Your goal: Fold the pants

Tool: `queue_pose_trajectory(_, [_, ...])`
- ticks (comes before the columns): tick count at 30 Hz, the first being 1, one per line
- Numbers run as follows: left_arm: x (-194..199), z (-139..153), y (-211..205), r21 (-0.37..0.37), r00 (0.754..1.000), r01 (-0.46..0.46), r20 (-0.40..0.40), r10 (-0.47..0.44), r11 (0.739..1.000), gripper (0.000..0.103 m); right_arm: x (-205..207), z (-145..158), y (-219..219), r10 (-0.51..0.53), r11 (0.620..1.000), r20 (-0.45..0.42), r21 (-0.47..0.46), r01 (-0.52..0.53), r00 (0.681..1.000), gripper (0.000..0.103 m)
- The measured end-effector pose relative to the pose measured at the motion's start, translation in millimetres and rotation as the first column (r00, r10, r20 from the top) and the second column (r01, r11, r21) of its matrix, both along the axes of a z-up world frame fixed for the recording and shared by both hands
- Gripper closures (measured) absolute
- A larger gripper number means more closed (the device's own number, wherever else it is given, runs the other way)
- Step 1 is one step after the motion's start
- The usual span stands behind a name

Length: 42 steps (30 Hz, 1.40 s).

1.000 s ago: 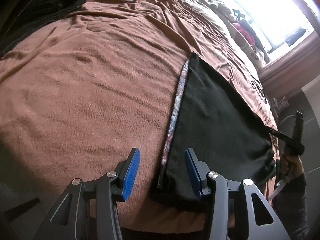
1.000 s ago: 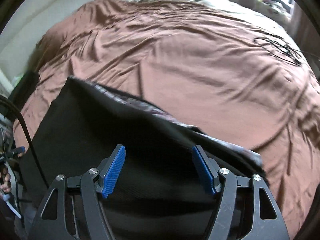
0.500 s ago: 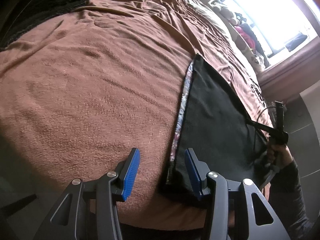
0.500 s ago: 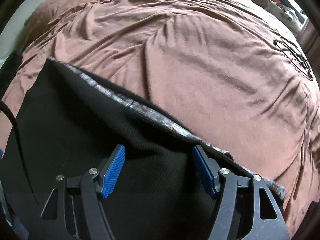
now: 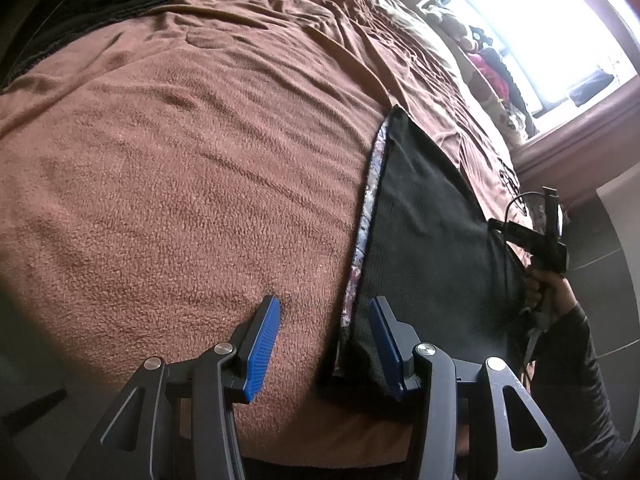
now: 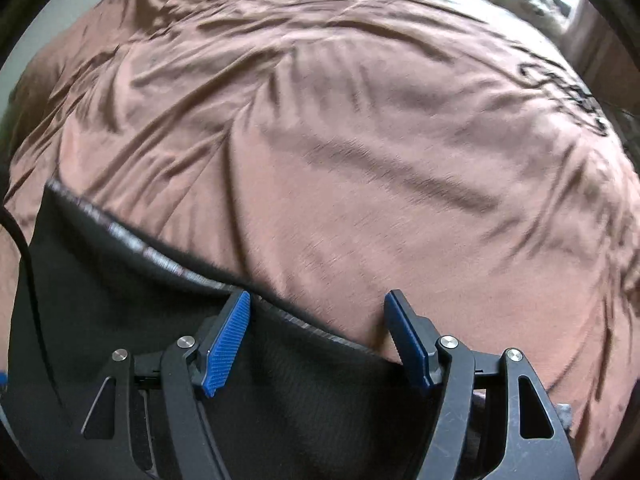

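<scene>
Black pants [image 5: 424,240] lie folded flat on the brown blanket [image 5: 180,184], with a patterned stripe [image 5: 366,216] along their left edge. My left gripper [image 5: 325,304] hovers open over the near corner; the striped edge runs between its blue pads [image 5: 262,344] without touching them. In the right wrist view the pants [image 6: 120,300] fill the lower left. My right gripper [image 6: 318,298] stands open above their striped edge [image 6: 160,258], nothing pinched. A hand [image 5: 538,284] holds that gripper at the pants' far right side.
Dark clothing [image 5: 92,4] is heaped at the bed's far left corner. Pillows and soft toys [image 5: 484,64] line the head of the bed under a bright window [image 5: 552,28]. A black print [image 6: 568,92] marks the blanket at the right. A cable [image 6: 24,248] crosses the pants.
My right gripper has slid down and across the pants, so its fingertips now reach their striped edge. The left gripper has stayed almost in place. Both jaws kept their width.
</scene>
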<state>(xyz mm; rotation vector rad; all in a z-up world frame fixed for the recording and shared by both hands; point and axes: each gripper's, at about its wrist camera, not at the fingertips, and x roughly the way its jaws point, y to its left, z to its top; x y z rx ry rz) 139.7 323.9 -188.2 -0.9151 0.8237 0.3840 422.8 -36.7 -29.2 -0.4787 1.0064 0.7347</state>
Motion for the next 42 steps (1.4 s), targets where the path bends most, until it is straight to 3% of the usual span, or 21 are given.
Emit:
queue_pose_trajectory(11, [-17,12,-14,-0.022,0.998,0.006,0.066,-0.005,1.0,0.054,-46,60,-65,0.013,0.986,-0.063,0.169,-0.002,0.998,0.035])
queue_pose_trajectory(20, [-28,13,-28,-0.07,0.994,0.007,0.114,0.001,0.998,0.054,-97,88,-127,0.019,0.973,-0.088,0.232,0.001,0.996,0.035])
queue_pose_trajectory(34, [-26,10,-34,-0.107,0.989,-0.031,0.138,0.046,0.994,0.054,-168,71,-191,-0.002,0.951,-0.172,0.305,0.055,0.985,0.035])
queue_pose_trajectory(35, [-24,8,-34,-0.105,0.99,-0.032,0.133,0.046,0.994,0.057,-171,69,-195,-0.004,0.947,-0.182,0.315,0.062,0.983,0.035])
queue_pose_trajectory(38, [-19,-3,-33,-0.12,0.993,-0.047,0.1,0.059,0.992,0.092,-176,63,-199,-0.012,0.945,-0.192,0.319,0.074,0.981,0.035])
queue_pose_trajectory(42, [-27,-8,-34,-0.131,0.992,-0.055,0.104,0.069,0.99,0.098,-182,60,-198,-0.015,0.941,-0.21,0.329,0.085,0.978,0.035])
